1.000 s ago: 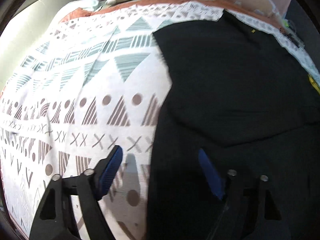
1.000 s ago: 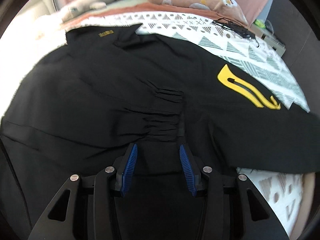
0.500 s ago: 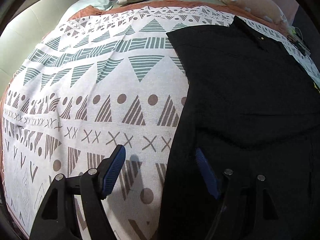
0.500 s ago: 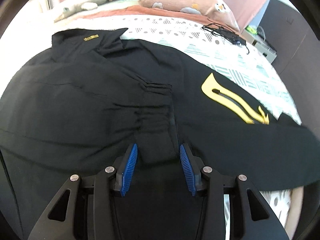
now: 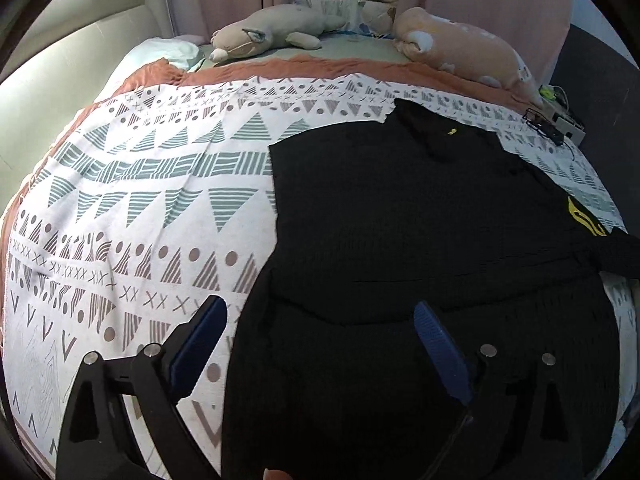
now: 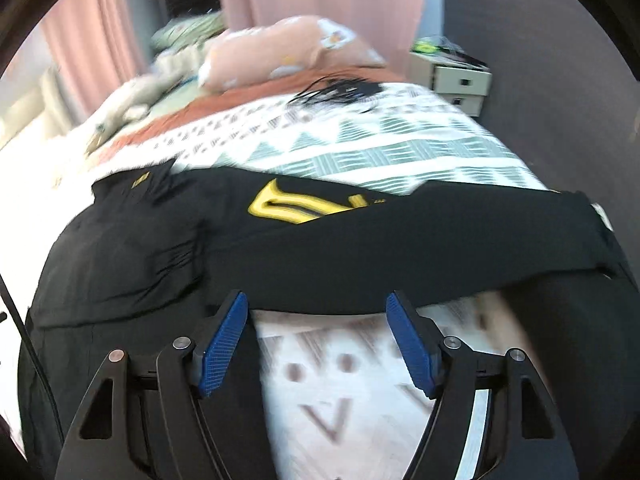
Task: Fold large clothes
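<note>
A large black garment point(image 5: 420, 232) with a yellow emblem point(image 6: 296, 204) lies spread on the patterned bedspread point(image 5: 140, 208). One side is folded in over the body, its gathered cuff point(image 6: 176, 256) lying on the black cloth. The other sleeve point(image 6: 440, 232) stretches out to the right across the bedspread. My left gripper point(image 5: 320, 316) hovers above the garment's left edge, jaws opening wide, nothing between them. My right gripper point(image 6: 316, 312) hangs over the outstretched sleeve's near edge, jaws opening, nothing held.
Two plush toys point(image 5: 272, 36) point(image 5: 460, 52) lie at the bed's far end. A black cable tangle point(image 6: 340, 88) rests on the bedspread's far right. A small white drawer unit point(image 6: 460, 80) stands beside the bed. A pale padded headboard point(image 5: 60, 92) runs along the left.
Both grippers rose and opened wider. The right one swung right, away from the gathered cuff to the outstretched sleeve. The left view pulled back, showing more of the bed.
</note>
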Tool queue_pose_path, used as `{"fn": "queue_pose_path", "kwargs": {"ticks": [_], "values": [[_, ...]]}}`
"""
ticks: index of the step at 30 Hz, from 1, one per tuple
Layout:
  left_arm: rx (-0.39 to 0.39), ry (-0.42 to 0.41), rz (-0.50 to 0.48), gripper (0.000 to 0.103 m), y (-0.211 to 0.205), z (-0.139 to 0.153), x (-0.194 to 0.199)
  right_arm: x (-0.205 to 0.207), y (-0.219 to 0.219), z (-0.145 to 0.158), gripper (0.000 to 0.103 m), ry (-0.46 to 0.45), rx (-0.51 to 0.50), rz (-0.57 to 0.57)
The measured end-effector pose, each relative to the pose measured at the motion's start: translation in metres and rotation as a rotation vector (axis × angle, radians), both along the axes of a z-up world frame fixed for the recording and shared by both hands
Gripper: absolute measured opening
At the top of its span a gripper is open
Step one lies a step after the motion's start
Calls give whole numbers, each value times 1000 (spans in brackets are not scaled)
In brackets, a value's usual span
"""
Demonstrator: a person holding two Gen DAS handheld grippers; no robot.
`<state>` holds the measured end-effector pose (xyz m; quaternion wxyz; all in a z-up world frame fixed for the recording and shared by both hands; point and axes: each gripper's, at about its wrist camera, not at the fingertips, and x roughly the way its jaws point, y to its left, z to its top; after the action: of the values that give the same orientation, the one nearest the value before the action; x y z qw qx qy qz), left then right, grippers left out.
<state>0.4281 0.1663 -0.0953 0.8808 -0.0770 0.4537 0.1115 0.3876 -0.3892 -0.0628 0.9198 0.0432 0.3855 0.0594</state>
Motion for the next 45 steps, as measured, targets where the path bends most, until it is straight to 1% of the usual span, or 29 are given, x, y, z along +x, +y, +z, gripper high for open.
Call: {"fn": "queue_pose_path", "kwargs": {"ticks": [3, 7, 9, 12, 16, 18, 19, 21, 24, 27, 31, 34, 35, 36, 37, 38, 39, 41, 42, 45], "values": [[-14, -22, -46, 96, -29, 10, 7, -15, -40, 5, 71, -17, 40, -65], [4, -36, -93, 96, -64, 22, 13, -29, -88, 9, 70, -31, 103, -130], [2, -53, -128, 96, -81, 26, 16, -38, -101, 13, 70, -29, 133, -155], [67, -69, -137, 96, -103, 32, 20, -48, -130, 14, 70, -30, 199, -194], [66, -74, -178, 96, -128, 32, 29, -54, -169, 10, 70, -43, 266, -246], [70, -66, -190, 96, -140, 31, 35, -55, -186, 3, 70, -43, 324, -263], [69, -62, -196, 96, -147, 31, 37, -55, -193, 0, 70, -40, 347, -267], [66, -55, -206, 96, -160, 29, 44, -54, -202, -6, 66, -34, 388, -268], [65, -45, -223, 96, -176, 27, 51, -48, -215, -17, 63, -18, 473, -267], [76, -32, -241, 96, -189, 25, 56, -36, -227, -29, 62, 7, 553, -275], [96, -25, -263, 96, -198, 26, 58, -20, -242, -43, 62, 31, 596, -292], [113, -26, -262, 96, -198, 27, 57, -15, -251, -48, 62, 35, 615, -316], [113, -26, -260, 96, -196, 26, 56, -14, -254, -49, 50, 32, 616, -332], [112, -25, -256, 96, -193, 26, 54, -14, -255, -49, 33, 30, 607, -346], [111, -24, -253, 96, -191, 25, 53, -16, -258, -48, 26, 28, 599, -367], [111, -21, -249, 96, -187, 24, 52, -17, -260, -47, 14, 21, 601, -373], [114, -18, -247, 96, -185, 23, 52, -19, -260, -44, 4, 13, 595, -379], [120, -18, -245, 96, -178, 22, 47, -23, -259, -30, 0, -11, 562, -358], [119, -20, -237, 96, -172, 22, 43, -26, -256, -22, 0, -26, 550, -347], [92, -26, -205, 96, -152, 22, 35, -35, -245, 19, 0, -112, 494, -300]]}}
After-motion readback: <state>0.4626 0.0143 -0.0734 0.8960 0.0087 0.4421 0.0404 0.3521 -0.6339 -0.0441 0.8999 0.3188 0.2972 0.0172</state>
